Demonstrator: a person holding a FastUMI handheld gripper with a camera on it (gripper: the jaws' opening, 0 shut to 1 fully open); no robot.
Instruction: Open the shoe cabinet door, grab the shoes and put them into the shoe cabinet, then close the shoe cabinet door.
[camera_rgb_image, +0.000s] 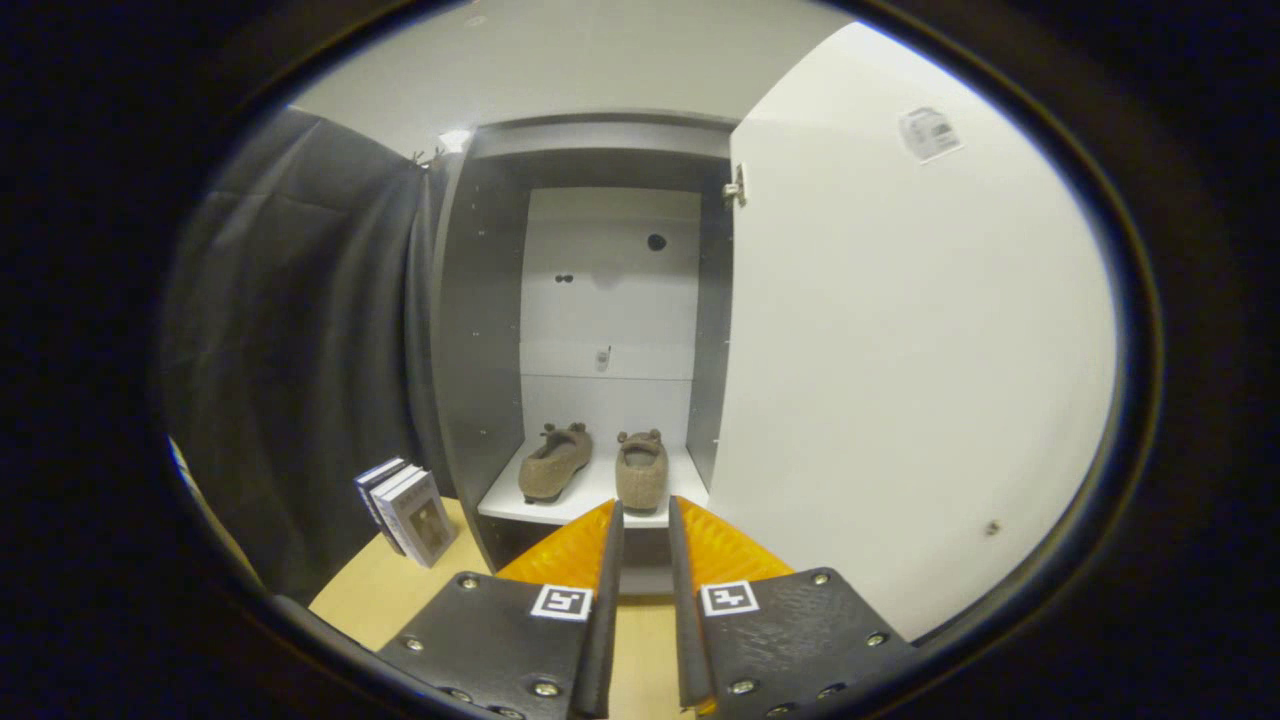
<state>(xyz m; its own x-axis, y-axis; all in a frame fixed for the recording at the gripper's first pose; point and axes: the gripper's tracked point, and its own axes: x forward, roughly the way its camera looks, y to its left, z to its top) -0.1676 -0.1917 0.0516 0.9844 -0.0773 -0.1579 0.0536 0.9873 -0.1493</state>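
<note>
Pale wooden surface (370, 600) is stretching out under the gripper (645, 515), whose fingers are standing nearly together with a narrow gap between them, holding nothing. Left of the fingers, a few books (405, 512) are leaning upright on the surface just beside the shoe cabinet (480, 340). Just beyond the fingertips, the cabinet's white lower shelf (600, 495) is carrying two brown shoes: the left shoe (555, 462) is lying angled, and the right shoe (641, 470) is pointing its heel toward the gripper, the two apart from each other. On the right, the white cabinet door (900, 380) is standing swung open, hinged near its top corner. Dark cloth is hanging on the far left as the booth's wall.
</note>
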